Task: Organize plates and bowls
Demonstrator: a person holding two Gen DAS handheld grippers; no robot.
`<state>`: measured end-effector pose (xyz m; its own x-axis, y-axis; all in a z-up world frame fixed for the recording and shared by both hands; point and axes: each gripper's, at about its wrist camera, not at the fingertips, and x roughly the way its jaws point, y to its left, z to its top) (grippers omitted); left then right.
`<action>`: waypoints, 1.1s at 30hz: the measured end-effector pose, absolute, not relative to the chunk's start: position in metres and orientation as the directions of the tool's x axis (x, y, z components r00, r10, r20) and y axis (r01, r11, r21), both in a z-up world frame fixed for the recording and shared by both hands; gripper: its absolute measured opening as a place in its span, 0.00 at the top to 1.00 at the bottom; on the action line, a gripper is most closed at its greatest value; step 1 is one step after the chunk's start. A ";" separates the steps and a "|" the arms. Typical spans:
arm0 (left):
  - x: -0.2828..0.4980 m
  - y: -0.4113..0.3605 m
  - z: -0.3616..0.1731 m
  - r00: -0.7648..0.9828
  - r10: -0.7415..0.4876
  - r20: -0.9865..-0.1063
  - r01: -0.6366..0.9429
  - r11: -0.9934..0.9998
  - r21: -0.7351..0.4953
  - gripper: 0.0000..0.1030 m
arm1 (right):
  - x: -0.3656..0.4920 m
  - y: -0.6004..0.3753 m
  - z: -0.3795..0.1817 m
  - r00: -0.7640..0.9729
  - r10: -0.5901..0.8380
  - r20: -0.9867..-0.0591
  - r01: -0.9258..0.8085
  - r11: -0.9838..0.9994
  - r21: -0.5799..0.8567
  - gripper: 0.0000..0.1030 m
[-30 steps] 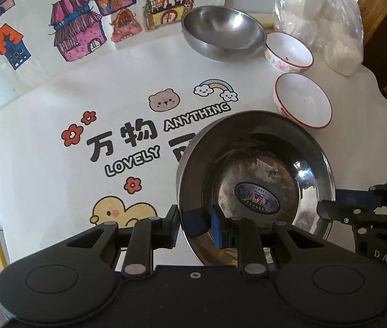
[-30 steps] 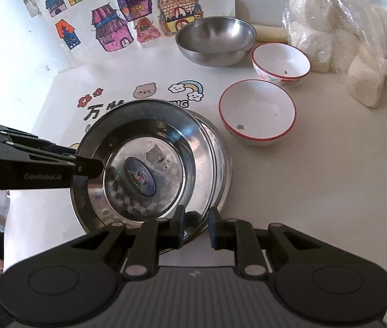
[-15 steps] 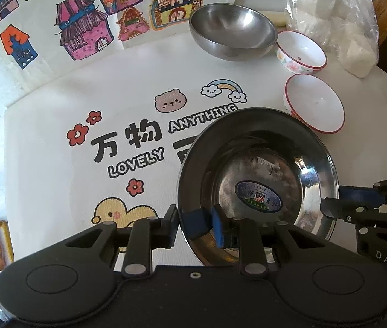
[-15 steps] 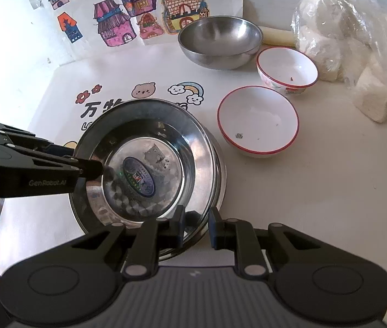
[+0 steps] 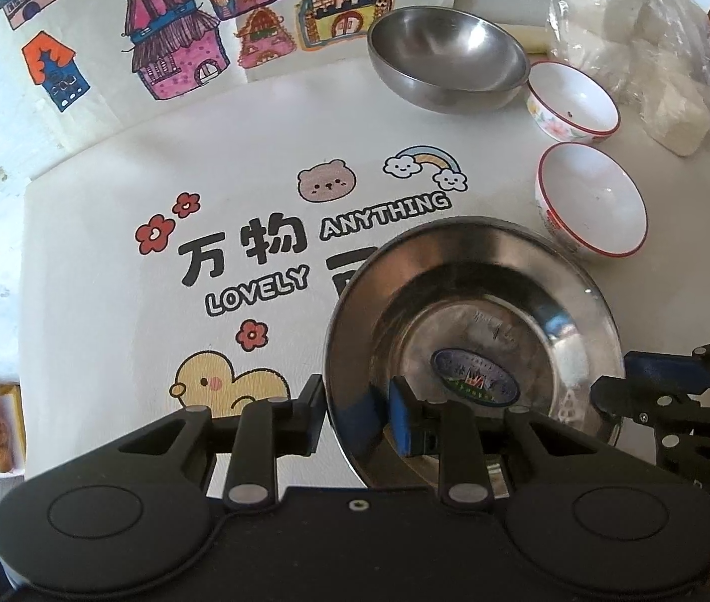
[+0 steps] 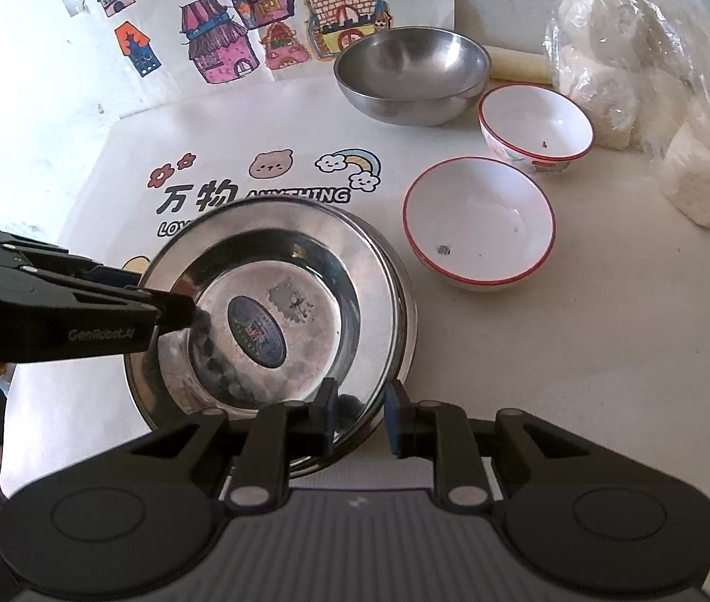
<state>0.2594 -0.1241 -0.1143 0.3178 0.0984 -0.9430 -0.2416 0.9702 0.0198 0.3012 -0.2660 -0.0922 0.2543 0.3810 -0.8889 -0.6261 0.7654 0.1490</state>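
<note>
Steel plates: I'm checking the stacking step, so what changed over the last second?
Little: both grippers, left gripper and right gripper, stay clamped on the steel plate rim; it hardly shifted. The steel bowl and two white bowls stayed put.

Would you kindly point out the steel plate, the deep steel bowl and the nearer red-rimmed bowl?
steel plate (image 6: 304, 251): right wrist view, on its inner slope.
deep steel bowl (image 6: 410, 65): right wrist view, on its inside wall.
nearer red-rimmed bowl (image 6: 480, 220): right wrist view, on its white inside.
</note>
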 end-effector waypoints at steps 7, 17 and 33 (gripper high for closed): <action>0.260 -0.123 -0.121 0.304 0.098 -0.948 -0.252 0.967 0.019 0.71 | 0.295 -0.260 -0.092 0.252 0.398 -0.882 -0.661 0.736 0.143 0.74; 0.249 -0.122 -0.087 0.410 0.109 -0.906 -0.276 0.961 -0.010 0.06 | 0.284 -0.280 -0.072 0.353 0.417 -0.838 -0.588 0.795 0.147 0.28; 0.239 -0.123 -0.063 0.568 0.000 -0.823 -0.215 0.965 -0.149 0.01 | 0.217 -0.345 -0.041 0.566 0.221 -0.794 -0.295 0.954 0.055 0.00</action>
<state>0.2387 -0.1234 -0.0629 0.5681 -0.0003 -0.8230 -0.2153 0.9651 -0.1490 0.2166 -0.3449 -0.0414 0.5661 0.2210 -0.7942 -0.2949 0.9539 0.0552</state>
